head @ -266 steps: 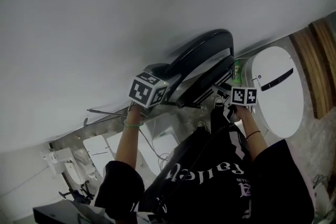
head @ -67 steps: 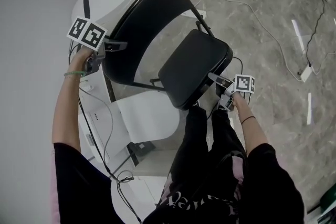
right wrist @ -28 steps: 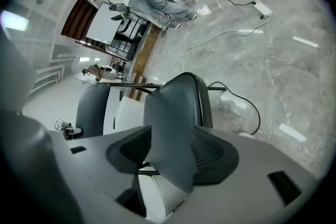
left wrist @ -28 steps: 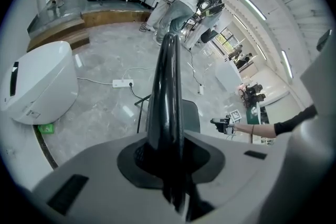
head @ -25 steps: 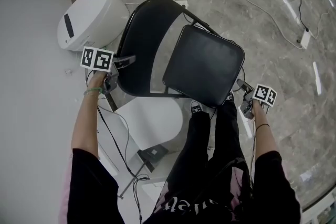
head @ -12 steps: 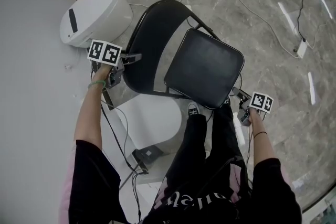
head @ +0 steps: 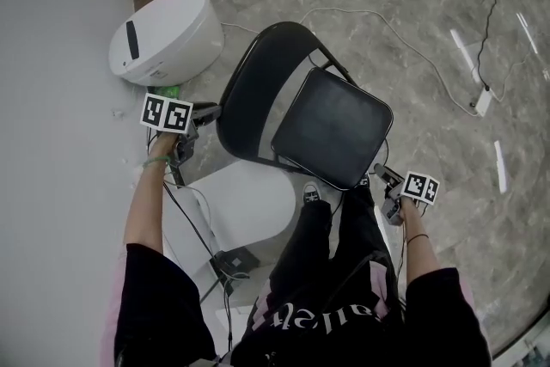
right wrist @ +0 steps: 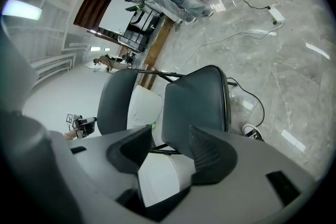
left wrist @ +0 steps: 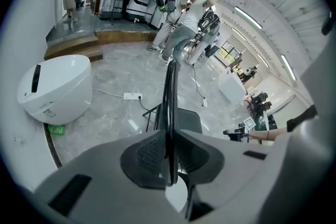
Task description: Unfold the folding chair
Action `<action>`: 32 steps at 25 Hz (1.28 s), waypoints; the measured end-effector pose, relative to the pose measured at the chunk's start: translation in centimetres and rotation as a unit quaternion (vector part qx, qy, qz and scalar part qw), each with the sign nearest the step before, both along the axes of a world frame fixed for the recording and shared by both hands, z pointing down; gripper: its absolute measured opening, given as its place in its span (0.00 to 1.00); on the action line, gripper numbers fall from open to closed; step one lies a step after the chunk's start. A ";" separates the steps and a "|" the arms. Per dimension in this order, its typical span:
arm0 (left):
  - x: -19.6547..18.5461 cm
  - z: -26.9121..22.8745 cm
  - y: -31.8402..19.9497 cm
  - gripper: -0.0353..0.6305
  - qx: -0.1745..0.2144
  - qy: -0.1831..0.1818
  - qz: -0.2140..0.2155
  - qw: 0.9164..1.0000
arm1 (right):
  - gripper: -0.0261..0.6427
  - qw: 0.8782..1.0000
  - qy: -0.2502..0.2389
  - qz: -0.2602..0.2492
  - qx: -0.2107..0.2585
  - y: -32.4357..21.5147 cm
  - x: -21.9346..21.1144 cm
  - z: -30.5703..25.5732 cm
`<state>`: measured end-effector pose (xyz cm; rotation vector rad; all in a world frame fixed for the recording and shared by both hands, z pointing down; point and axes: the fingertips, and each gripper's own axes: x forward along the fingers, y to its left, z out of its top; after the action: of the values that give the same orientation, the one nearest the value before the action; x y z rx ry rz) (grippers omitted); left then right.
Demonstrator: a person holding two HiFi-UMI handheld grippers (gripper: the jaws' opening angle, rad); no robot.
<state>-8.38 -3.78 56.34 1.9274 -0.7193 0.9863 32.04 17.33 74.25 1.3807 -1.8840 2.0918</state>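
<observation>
The folding chair (head: 326,142) is seen standing on the floor (head: 447,73) w/ its seat (right wrist: 194,105) swung down approx. flat and its backrest (head: 253,94) raised behind it, so the unfolding is judged near done, maybe complete. The chair is flanked by both grippers: the left gripper (head: 209,109) is placed at the backrest's outer rim, while the right gripper (head: 382,174) is held just beside the seat's near corner but apart from it. In the left gripper view the backrest is met edge-on. Its rim runs as a thin dark line straight up from between the jaws, i.e. its long axis is lined up w/ the jaw gap. Those jaws have just been closing w/ the rim between them. The pads (left wrist: 149,155) are seen drawn in on it from both sides, no gap visible, so a grip on the backrest is read. The right jaws are held wide apart w/ nothing between them; only a white surface (right wrist: 157,178) and a frame bar are seen thru the gap, and the seat lies ahead. Of the two, the left hand is the one on the chair. Any last settling or letting go is judged to depend on the rim being kept parallel to the pads, else the thin edge could be twisted.
</observation>
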 end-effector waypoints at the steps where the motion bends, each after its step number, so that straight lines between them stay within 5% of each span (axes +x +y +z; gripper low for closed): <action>1: -0.6 -0.8 0.2 0.12 0.011 0.000 -0.005 1.000 | 0.37 1.000 0.001 0.001 0.006 -0.1 -0.2 -1.0; 6: -1.7 -6.4 1.2 0.09 0.058 0.060 -0.059 0.995 | 0.37 0.999 -0.001 -0.005 0.042 -0.7 -1.9 -6.3; 16: 5.0 -10.5 9.5 0.08 0.113 0.178 -0.092 0.973 | 0.36 0.990 0.018 -0.004 0.139 -0.1 -6.7 -16.5; 21: 9.7 -11.5 14.1 0.08 0.072 0.316 -0.144 0.935 | 0.30 0.981 0.032 0.007 0.190 0.9 -8.8 -21.4; 23: 11.1 -11.7 15.7 0.08 0.065 0.339 -0.145 0.927 | 0.26 0.978 0.033 0.010 0.205 0.9 -9.5 -23.1; 28: 14.2 -11.2 19.6 0.08 0.069 0.309 -0.109 0.942 | 0.22 0.970 0.065 -0.026 0.232 1.7 -10.7 -26.4; 32: 16.7 -12.5 20.8 0.08 0.110 0.282 -0.098 0.948 | 0.19 0.961 0.103 -0.044 0.252 2.3 -9.4 -27.8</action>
<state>8.33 16.97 43.86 2.1363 -0.6802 0.2086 22.59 19.65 46.42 1.4802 -2.4283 1.4112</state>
